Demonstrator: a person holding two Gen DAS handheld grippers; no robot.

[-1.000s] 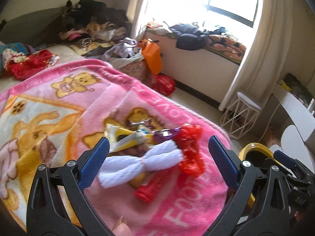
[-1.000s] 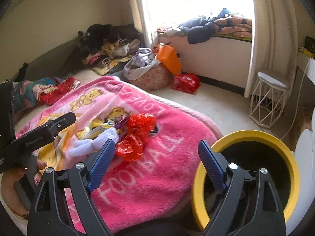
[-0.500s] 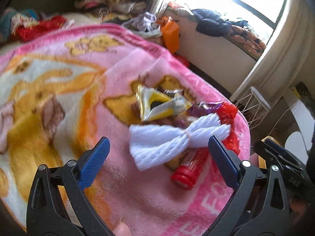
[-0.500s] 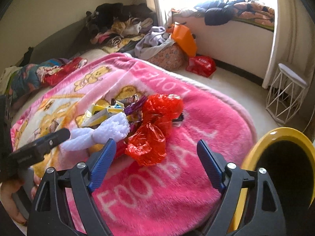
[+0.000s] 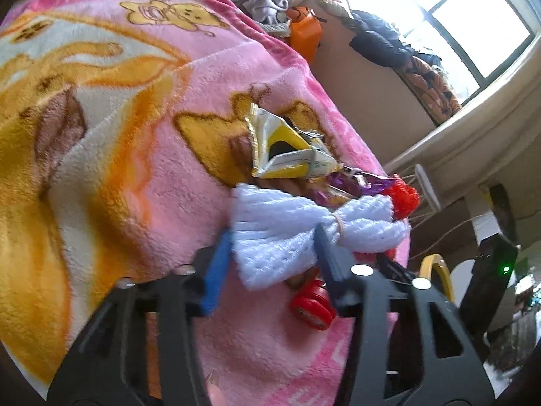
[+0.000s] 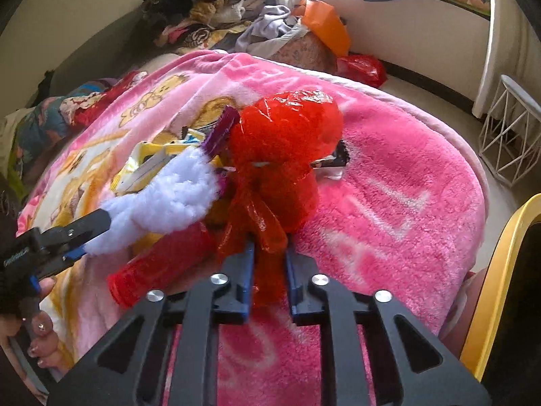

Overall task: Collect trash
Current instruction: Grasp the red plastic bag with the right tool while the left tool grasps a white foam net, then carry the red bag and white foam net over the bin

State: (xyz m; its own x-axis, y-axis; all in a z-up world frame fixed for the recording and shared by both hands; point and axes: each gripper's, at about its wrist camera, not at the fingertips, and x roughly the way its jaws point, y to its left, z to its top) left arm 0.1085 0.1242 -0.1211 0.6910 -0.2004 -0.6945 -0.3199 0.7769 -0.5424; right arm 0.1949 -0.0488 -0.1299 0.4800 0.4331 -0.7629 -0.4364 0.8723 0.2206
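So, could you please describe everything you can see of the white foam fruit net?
The white foam fruit net is soft open mesh, cinched at its middle by a rubber band into a bow shape. It lies on the trash pile on the pink blanket, over a red tube. The left hand-held gripper is closing on one half.

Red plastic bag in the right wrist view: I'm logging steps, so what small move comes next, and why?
Probably lift the red plastic bag toward the yellow bin: the right hand-held gripper is shut on its twisted end, and the bin stands open beside the pink blanket.
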